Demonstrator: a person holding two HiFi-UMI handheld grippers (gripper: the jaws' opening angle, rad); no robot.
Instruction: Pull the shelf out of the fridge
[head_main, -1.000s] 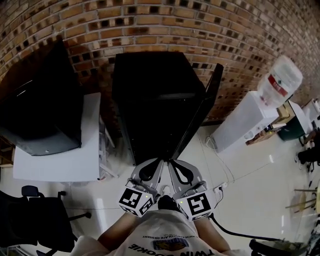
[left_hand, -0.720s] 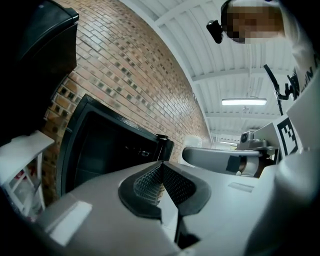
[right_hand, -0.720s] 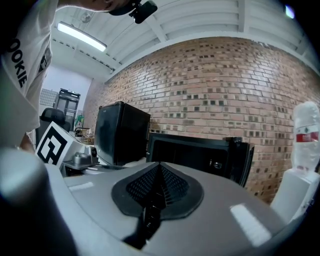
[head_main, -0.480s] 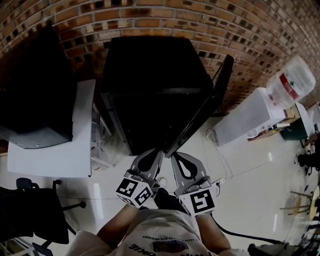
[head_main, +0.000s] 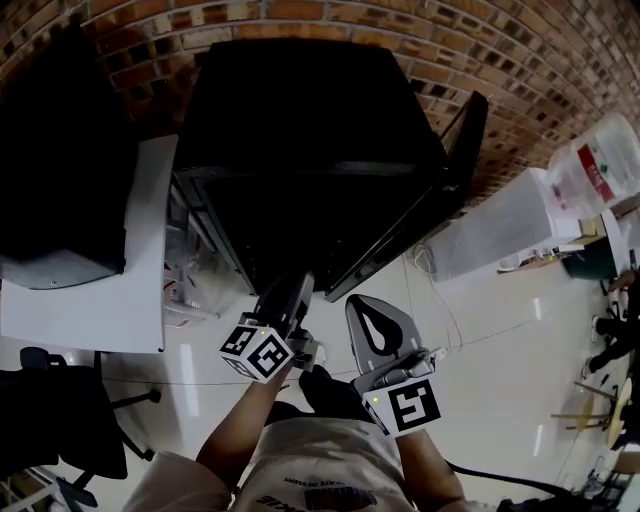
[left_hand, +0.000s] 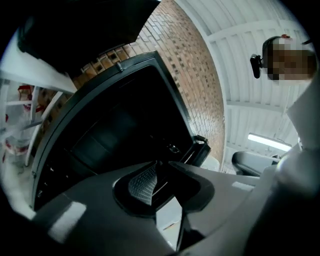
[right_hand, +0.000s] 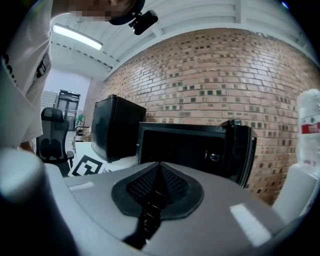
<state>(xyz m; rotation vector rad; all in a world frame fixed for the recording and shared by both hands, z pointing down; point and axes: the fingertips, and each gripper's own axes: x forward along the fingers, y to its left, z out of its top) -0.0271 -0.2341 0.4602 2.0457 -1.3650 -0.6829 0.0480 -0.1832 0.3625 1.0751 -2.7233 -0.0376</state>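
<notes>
Straight ahead of both grippers stands a black fridge (head_main: 300, 120) against a brick wall (head_main: 520, 60). Its door (head_main: 440, 190) is swung wide open and stands beyond the right gripper (head_main: 362, 302), a little to its right. The fridge's cavity is dark. The shelf is somewhere inside it, but neither gripper view shows it clearly enough to place.

The left gripper (head_main: 298, 282) is the farther forward of the two. It is rolled onto its side, so from the head view it looks narrow, and its tip lies at the lower front edge of the fridge opening. Whether it touches that edge cannot be told. Its jaws have just been opening and now stand slightly apart. Only the pale floor (head_main: 500, 340) and the dark fridge front show through the gap, and the pads press on nothing.

The right gripper sits just beside the left one and a little farther back, pointing at the open fridge front. Its jaws are closed together, tip to tip.

Left of the left gripper is a white table (head_main: 90, 310) carrying another black cabinet (head_main: 50, 160). An office chair (head_main: 50, 420) stands behind that table. Well off to the right of the right gripper stands a white water dispenser (head_main: 500, 230) topped with a bottle (head_main: 605, 160).
</notes>
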